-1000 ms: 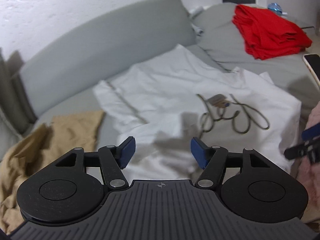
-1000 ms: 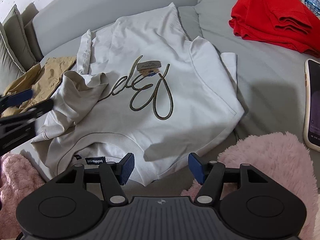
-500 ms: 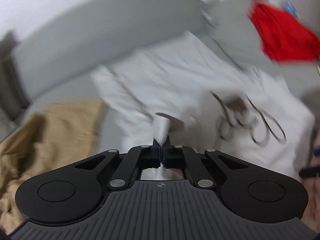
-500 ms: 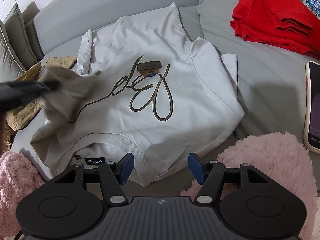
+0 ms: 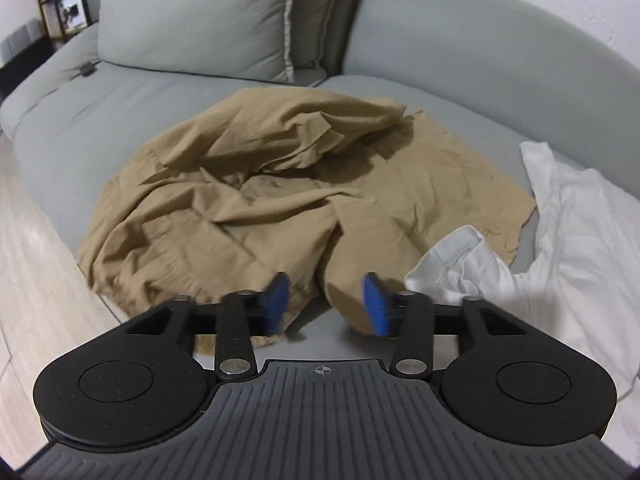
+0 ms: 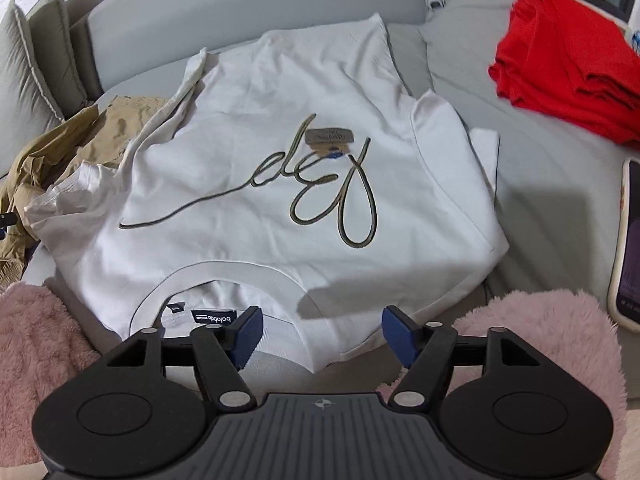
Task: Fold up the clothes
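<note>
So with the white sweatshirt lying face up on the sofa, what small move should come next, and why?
Probably the right gripper, jaws opening and empty, drops onto the near edge of the white sweatshirt to start a fold: it lies mostly flat, and the left gripper, also opening and empty, hangs over the tan garment.

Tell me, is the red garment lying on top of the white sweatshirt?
No, the red garment lies apart on the grey sofa, beside the white sweatshirt.

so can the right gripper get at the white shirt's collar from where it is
Probably yes: the right gripper hangs just above the white shirt at its collar, jaws opening with nothing between its fingers, and nothing covers the collar.
</note>
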